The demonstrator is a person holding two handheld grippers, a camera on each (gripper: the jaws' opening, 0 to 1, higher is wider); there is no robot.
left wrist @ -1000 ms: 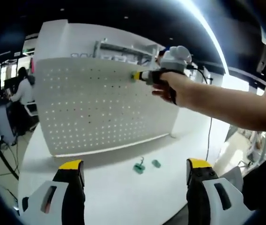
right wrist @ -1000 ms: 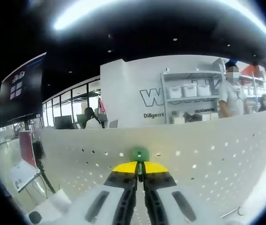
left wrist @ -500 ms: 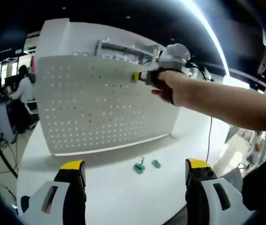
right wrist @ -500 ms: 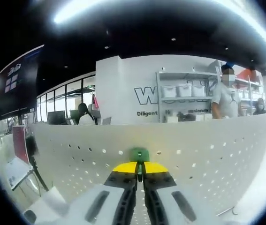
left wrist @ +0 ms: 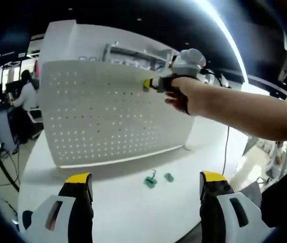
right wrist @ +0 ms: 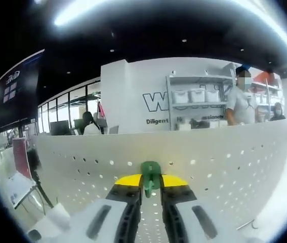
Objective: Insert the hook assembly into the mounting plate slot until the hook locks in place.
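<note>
In the left gripper view, the left gripper point(left wrist: 142, 185) is nearest, low over the white table point(left wrist: 108, 212), with its two yellow-tipped jaws spread wide and nothing between them. Just beyond it, two small green spare hooks point(left wrist: 156, 179) lie on the table in front of the foot of the white pegboard point(left wrist: 103, 116), which is the mounting plate and stands upright. Farther away, the right gripper point(left wrist: 147, 84) is high, near the top edge of the board, and the person's hand point(left wrist: 181, 91) holds it with the forearm stretched almost level from the right. In the right gripper view, the green hook point(right wrist: 151, 172) sits right at the jaw tips and straight ahead of them, against the hole row of the pegboard point(right wrist: 224, 162). The jaws stand a little apart around it; I cannot tell if they grip it or only lie beside it. The hook seems to point along the jaws into the board, so any further push must go straight forward. Whether it is locked, I cannot tell.
</note>
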